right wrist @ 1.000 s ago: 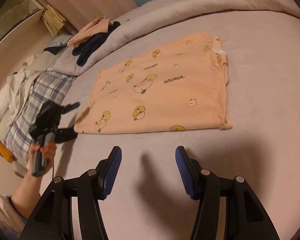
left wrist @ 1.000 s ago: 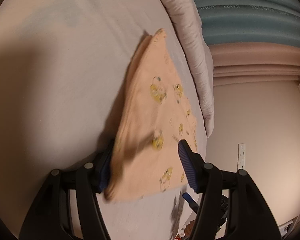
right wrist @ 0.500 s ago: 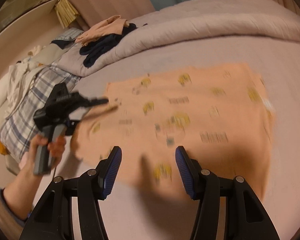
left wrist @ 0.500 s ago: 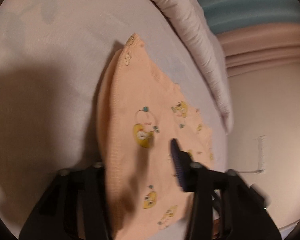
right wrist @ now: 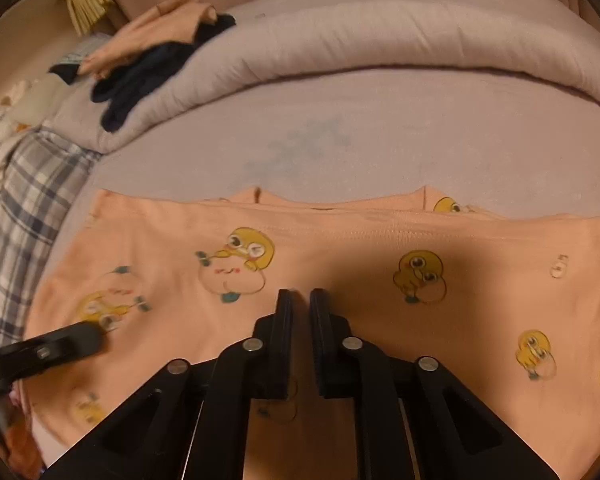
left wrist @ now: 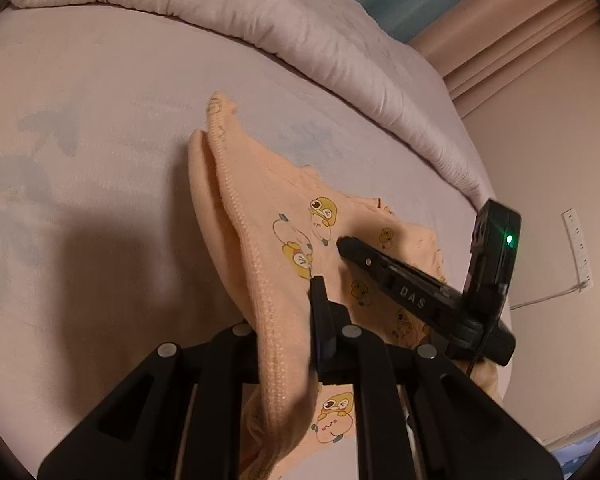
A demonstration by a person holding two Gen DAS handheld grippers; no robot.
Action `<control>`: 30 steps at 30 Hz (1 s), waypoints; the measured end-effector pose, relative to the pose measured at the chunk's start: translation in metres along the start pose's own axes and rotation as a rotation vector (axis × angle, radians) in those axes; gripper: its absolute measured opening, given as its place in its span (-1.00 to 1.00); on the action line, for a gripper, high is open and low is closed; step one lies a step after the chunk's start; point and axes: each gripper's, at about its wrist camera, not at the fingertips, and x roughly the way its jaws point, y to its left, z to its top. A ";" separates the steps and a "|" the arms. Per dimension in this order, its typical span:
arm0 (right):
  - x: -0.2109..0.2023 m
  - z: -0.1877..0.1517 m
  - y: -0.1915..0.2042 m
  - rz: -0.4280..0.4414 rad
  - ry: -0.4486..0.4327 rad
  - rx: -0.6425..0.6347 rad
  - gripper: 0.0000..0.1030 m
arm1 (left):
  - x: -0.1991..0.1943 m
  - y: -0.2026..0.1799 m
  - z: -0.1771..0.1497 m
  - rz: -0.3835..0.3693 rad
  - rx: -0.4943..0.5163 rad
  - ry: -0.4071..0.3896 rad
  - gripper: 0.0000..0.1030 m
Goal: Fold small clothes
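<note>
Two grippers work one peach garment (right wrist: 340, 248) printed with yellow ducks, which lies on the bed (right wrist: 380, 144) near its front edge, below the rolled duvet (right wrist: 380, 40).

At the garment's left end the left gripper (left wrist: 296, 312) is closing on a stitched hem; the cloth runs between its jaws and rises off the sheet in a ridge that tapers toward the far corner. In the right wrist view the same tool shows as a dark, blurred finger lying on the fabric's lower left corner.

Further right, the right gripper (right wrist: 300, 300) has its jaws drawn almost together above the middle of the garment's near part. Whether any fabric is caught between them cannot be told: the cloth there looks flat and no pinch shows.

The main risk is an uneven fold. If the left hand lifts its hem while the right has only skimmed the surface, the garment would swing from one end, twist, and land crooked. A left pinch that catches just one layer could peel the stacked layers apart. The loose clothes (right wrist: 152, 52) piled at the bed's far left corner lie well apart.
</note>
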 end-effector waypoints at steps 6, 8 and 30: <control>-0.031 -0.016 0.006 0.029 0.018 -0.039 -0.80 | 0.001 0.000 -0.002 0.017 -0.009 0.006 -0.77; -0.042 -0.031 0.010 0.039 0.031 -0.074 -0.80 | 0.001 -0.003 0.000 0.023 -0.010 0.008 -0.77; -0.097 -0.087 -0.109 0.491 -0.125 0.522 0.27 | 0.022 -0.121 -0.005 0.080 0.186 0.060 -0.77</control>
